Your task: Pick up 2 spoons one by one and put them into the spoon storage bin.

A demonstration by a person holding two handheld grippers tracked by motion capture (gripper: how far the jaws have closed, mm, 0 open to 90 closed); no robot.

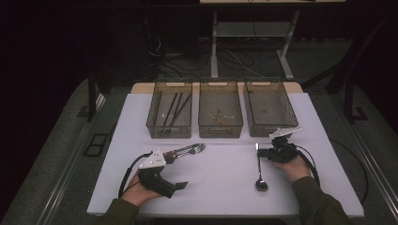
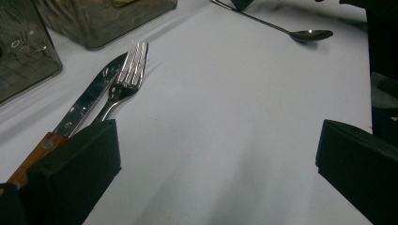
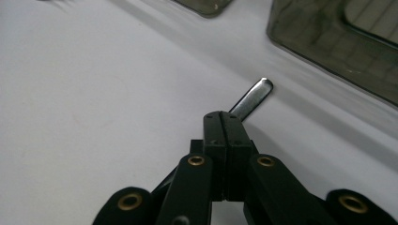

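While no lettering is legible, right tool [image 3: 224, 123] pinches spoon [image 1: 259, 169] (handle end).

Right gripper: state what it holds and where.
The right gripper is shut on the spoon, near the handle's end; the bowl rests on the table.

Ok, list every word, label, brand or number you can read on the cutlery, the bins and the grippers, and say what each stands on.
None: no readable text anywhere.
Knife blade: round holes, no lettering visible.
Fork and spoon: no stamp visible.
Three bins: no labels visible.
Left gripper and right gripper: brass rivets and screws, no markings visible.
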